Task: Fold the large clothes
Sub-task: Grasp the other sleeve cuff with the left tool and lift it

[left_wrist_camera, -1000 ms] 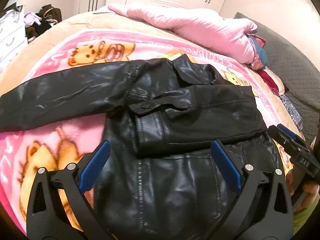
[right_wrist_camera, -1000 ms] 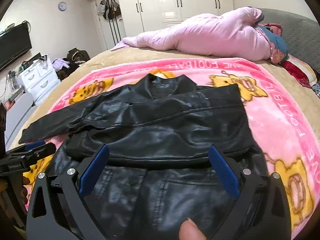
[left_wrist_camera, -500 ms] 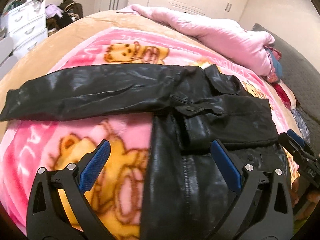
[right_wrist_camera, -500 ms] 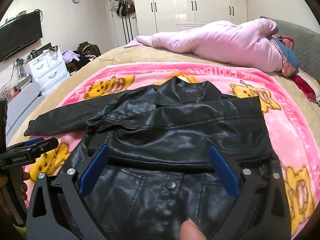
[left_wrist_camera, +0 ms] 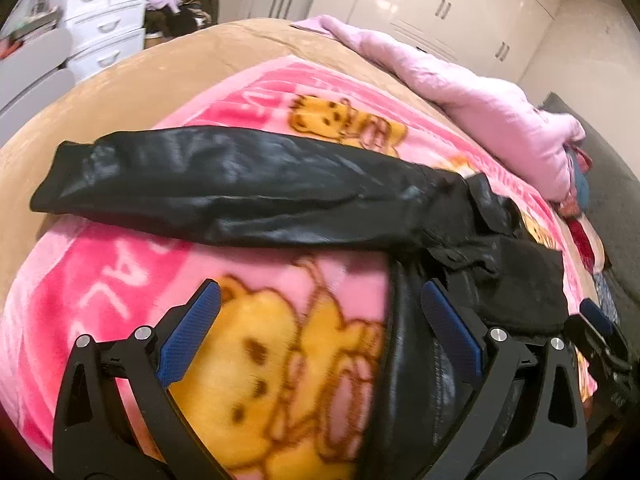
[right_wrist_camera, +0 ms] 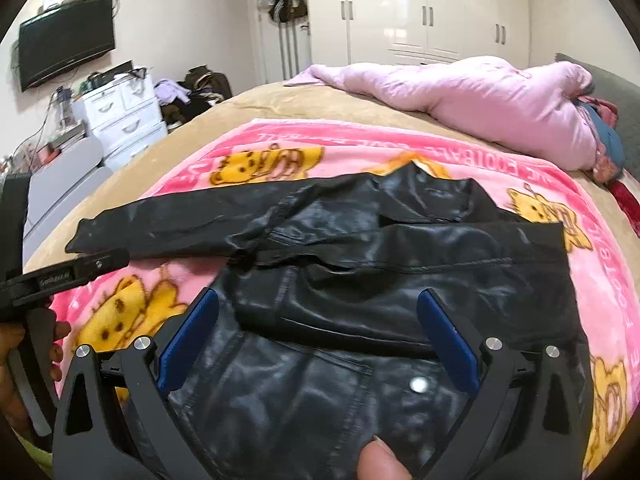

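Note:
A black leather jacket (right_wrist_camera: 360, 280) lies flat on a pink bear-print blanket (right_wrist_camera: 256, 148) on the bed. Its right sleeve is folded across the chest (right_wrist_camera: 460, 256). Its left sleeve (left_wrist_camera: 224, 184) stretches straight out to the left. My left gripper (left_wrist_camera: 316, 328) is open and empty, above the blanket just below that sleeve, with the jacket's side edge (left_wrist_camera: 400, 344) between its fingers. My right gripper (right_wrist_camera: 318, 332) is open and empty over the jacket's lower front. The left gripper also shows in the right wrist view (right_wrist_camera: 76, 270).
A pink duvet (right_wrist_camera: 480, 92) is heaped at the far side of the bed, with more clothes (right_wrist_camera: 608, 140) at its right end. White drawers (right_wrist_camera: 120, 116) and a wall TV (right_wrist_camera: 64, 40) stand left of the bed; wardrobes (right_wrist_camera: 420, 8) are behind.
My left gripper has swung left, from over the jacket's body to the blanket below the outstretched sleeve. My right gripper has drawn back slightly. Both stayed open.

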